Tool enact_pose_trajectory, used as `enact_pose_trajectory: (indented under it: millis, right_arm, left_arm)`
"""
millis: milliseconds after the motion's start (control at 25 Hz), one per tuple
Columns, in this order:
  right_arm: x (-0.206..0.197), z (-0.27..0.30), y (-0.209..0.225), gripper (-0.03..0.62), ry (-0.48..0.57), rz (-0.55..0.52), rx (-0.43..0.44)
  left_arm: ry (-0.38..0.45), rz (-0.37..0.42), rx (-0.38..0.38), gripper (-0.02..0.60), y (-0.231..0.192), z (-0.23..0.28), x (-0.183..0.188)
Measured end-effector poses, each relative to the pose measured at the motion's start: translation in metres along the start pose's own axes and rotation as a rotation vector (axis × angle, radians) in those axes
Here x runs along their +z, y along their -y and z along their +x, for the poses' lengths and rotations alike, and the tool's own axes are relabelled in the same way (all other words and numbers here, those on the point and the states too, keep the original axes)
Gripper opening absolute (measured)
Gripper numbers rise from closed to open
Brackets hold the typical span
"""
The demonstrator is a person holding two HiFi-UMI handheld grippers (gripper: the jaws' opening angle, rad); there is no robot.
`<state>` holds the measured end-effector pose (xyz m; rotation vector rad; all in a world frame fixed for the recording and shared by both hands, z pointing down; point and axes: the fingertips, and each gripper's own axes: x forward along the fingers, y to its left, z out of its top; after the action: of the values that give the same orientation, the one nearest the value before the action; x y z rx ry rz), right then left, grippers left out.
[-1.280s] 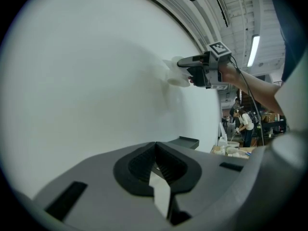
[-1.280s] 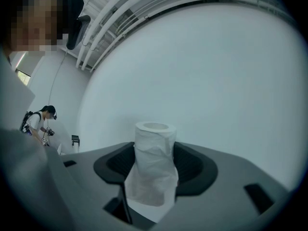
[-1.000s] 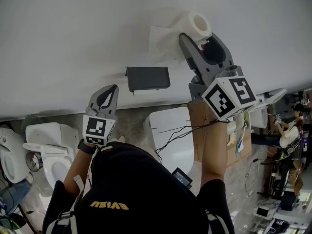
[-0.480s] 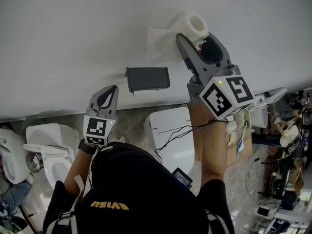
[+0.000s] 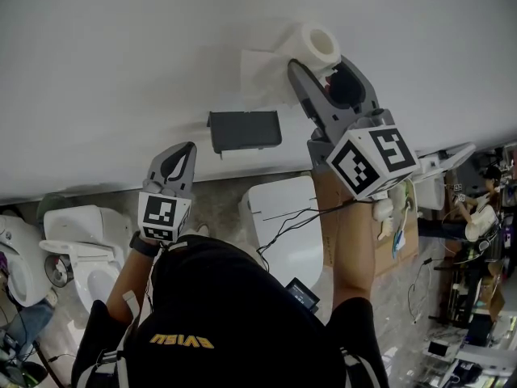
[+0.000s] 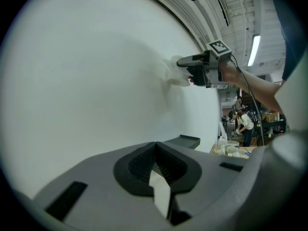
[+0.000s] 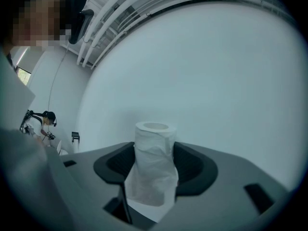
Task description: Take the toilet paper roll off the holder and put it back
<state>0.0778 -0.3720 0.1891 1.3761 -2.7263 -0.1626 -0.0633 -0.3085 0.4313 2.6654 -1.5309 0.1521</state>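
While the right gripper [image 5: 321, 71] is raised toward the white wall [image 5: 121, 71], its jaws stand partway apart, pressed on either side of the toilet paper roll [image 7: 154, 146].

- Right gripper view: roll stands upright between the pads, core opening on top. A loose sheet drapes down its front.
- Head view: roll sits at 1 o'clock of frame, close to the wall. Cannot tell whether it touches. The loose sheet lies against the wall at the roll's 9 o'clock.
- Dark wall holder [image 5: 245, 130]: near frame centre, at roughly 7 o'clock from the roll and clearly apart from it.
- Left gripper [image 6: 155, 150]: low, at 8 o'clock from the holder and apart from it. Jaws closed tip to tip and empty, pointing up along the wall.
- Floor: white toilet [image 5: 77, 245] at 8 o'clock of frame. Cardboard box [image 5: 355, 241] at 4 o'clock, under the right forearm, with thin cables trailing across it.
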Motion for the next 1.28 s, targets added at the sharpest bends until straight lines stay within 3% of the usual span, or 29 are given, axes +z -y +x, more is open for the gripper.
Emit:
enact_pose_trajectory:
  millis: [1280]
  right_arm:
    - [-0.070,0.008,-0.002,0.252,-0.107,0.052,-0.019]
  left_arm:
    - [-0.011,-0.005,-0.006,0.011,-0.001,0.007,-0.012]
